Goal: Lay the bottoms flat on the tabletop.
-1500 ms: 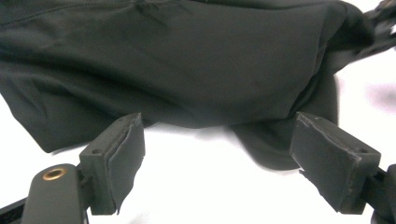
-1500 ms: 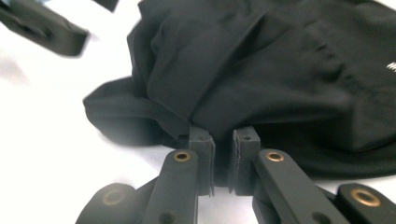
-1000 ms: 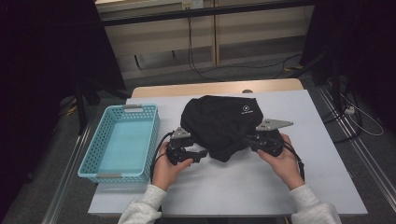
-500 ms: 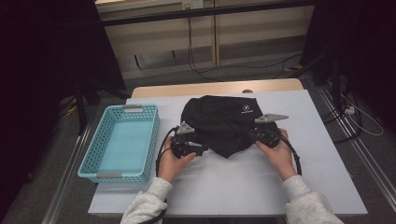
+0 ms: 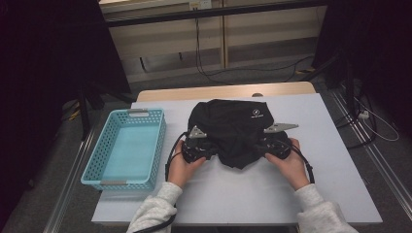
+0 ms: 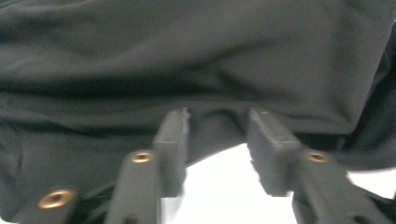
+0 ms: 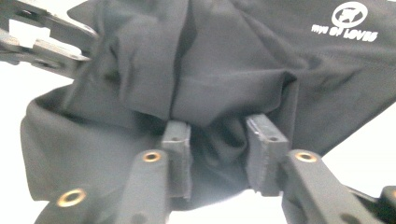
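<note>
A black garment (image 5: 233, 126) with a small white logo lies bunched in the middle of the white table (image 5: 243, 199). My left gripper (image 5: 214, 148) is at its left edge. In the left gripper view the jaws have just been closing, and the gripper (image 6: 217, 126) is still open, with the garment's hem (image 6: 187, 56) dipping between the tips. My right gripper (image 5: 261, 146) is at the garment's right edge. Its jaws have just been opening, so it (image 7: 217, 133) stands open, with loose folds of the garment (image 7: 233, 60) lying between the pads.
A light blue mesh basket (image 5: 160, 141) stands at the table's left side with nothing in it. Bare white table lies in front of the garment, between the person's forearms. The left gripper (image 7: 42, 37) appears at the top left of the right gripper view.
The left hand has edged in toward the garment's left edge. The right hand has stayed at the right edge, and the garment has settled slightly.
</note>
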The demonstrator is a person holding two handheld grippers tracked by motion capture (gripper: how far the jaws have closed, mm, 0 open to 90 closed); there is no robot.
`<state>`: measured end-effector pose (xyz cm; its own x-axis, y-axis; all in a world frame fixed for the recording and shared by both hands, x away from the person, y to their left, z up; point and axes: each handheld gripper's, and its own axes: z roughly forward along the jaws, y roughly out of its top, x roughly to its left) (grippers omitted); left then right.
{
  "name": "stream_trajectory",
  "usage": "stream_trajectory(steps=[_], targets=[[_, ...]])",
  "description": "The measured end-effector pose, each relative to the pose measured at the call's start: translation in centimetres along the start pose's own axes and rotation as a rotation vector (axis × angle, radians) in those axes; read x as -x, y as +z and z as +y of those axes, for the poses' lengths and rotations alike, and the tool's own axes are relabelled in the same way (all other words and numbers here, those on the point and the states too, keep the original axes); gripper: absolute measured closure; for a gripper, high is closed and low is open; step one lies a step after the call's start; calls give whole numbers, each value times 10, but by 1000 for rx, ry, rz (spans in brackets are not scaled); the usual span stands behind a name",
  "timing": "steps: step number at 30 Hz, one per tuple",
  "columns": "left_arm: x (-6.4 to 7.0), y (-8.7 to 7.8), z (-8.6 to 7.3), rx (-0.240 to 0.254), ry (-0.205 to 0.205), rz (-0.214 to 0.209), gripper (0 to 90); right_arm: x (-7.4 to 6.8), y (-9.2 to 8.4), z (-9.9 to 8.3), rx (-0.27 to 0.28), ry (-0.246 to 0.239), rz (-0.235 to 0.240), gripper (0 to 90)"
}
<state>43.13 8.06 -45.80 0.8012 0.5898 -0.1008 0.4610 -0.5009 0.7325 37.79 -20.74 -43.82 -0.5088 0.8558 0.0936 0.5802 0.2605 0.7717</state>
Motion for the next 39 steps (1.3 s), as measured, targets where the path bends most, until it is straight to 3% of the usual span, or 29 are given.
stream_trajectory(steps=[4, 7, 14, 18, 20, 21, 23, 24, 26, 28, 30, 32, 36, 39], targets=[[6, 1, 2, -21, -11, -13, 812, -12, -14, -1, 17, -21, 21, 583], [7, 3, 4, -21, -28, -60, 893, -23, -20, -4, 35, -50, 42, 546], [4, -8, 13, 30, -65, -84, 900, -51, -11, -11, -5, -124, 119, 529], [2, -13, 13, 57, -76, -85, 900, -59, -5, -11, -12, -137, 136, 500], [2, -13, 12, 62, -72, -84, 900, -63, -1, -11, -7, -140, 172, 498], [2, -12, 11, 70, -65, -72, 881, -65, 1, -11, -10, -150, 190, 498], [2, -10, 10, 79, -50, -39, 664, -71, 5, -10, -27, -178, 190, 491], [2, -9, 9, 78, -60, -42, 566, -74, 8, -11, -38, -194, 184, 490], [2, -9, 7, 79, -70, -46, 496, -77, 14, -12, -70, -213, 160, 520], [1, -10, 6, 75, -84, -48, 450, -78, 19, -14, -97, -242, 157, 621], [0, -11, 5, 80, -73, -33, 410, -79, 20, -15, -98, -282, 147, 757], [-1, -11, 5, 84, -71, -32, 369, -79, 20, -15, -104, -285, 144, 867], [0, -11, 5, 81, -75, -44, 331, -73, 13, -12, -94, -275, 156, 880], [2, -11, 6, 79, -66, -49, 325, -62, 0, -9, -55, -252, 139, 881]])
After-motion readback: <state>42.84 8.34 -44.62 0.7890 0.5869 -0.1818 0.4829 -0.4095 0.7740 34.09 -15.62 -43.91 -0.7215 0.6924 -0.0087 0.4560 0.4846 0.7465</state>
